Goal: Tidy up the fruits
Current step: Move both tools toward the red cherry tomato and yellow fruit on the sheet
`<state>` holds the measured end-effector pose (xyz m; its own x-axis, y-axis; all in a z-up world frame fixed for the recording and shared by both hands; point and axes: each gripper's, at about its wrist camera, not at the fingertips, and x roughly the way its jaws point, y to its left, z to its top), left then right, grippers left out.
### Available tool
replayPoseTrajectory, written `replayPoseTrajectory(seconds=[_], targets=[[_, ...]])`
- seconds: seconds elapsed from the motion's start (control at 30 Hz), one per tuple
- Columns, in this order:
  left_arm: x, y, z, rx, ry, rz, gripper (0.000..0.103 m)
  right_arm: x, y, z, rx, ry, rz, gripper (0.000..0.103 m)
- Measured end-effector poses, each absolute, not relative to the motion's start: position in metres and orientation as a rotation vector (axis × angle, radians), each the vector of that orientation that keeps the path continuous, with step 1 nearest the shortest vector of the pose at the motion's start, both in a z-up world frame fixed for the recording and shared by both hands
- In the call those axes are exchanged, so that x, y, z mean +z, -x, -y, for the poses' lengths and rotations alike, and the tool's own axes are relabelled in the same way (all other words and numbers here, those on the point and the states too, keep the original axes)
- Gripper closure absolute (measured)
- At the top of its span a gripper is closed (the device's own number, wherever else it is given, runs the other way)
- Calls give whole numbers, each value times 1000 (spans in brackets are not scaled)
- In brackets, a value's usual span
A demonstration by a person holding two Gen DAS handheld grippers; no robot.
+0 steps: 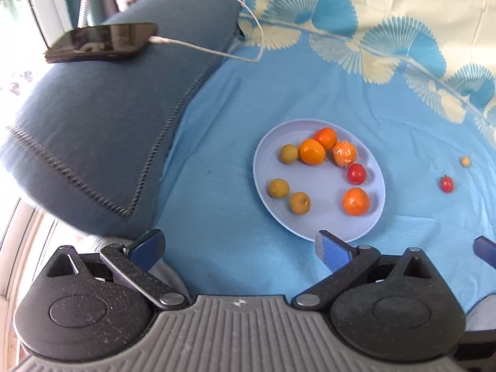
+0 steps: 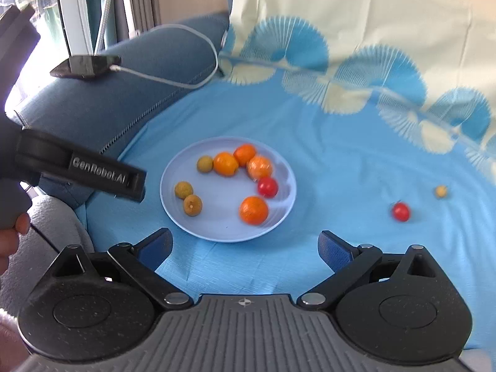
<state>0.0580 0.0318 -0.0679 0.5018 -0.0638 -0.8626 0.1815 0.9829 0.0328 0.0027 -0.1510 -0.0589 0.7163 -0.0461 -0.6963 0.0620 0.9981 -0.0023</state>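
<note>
While both grippers gape wide and empty, only the right wrist view shows the left gripper's (image 2: 77, 167) side.

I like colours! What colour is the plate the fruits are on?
The plate is pale lavender-blue. The right wrist view shows it best.

In the left wrist view, a dark blue finger (image 1: 486, 249) of the other gripper is cut off by the right edge, so how it stands cannot be told. In the right wrist view, the plate (image 2: 279, 214) and its oranges (image 2: 253, 210) are slightly blurred. The small yellow fruit (image 2: 440, 191) at the right is too small to identify. A hand (image 2: 11, 235) is cut off at the left edge.
</note>
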Motion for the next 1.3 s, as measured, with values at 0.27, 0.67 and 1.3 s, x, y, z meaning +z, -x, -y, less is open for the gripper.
replayPoseTrajectory(seconds=[0.27, 0.67, 1.3], targets=[[-43, -13, -40, -166, -139, -948, 0, -30, 45, 141, -83, 2, -661, 1], [-21, 22, -27, -210, -172, -879, 0, -14, 83, 146, -116, -11, -584, 1], [-12, 35, -21, -223, -199, -843, 0, -12, 98, 150, -120, -23, -549, 1]])
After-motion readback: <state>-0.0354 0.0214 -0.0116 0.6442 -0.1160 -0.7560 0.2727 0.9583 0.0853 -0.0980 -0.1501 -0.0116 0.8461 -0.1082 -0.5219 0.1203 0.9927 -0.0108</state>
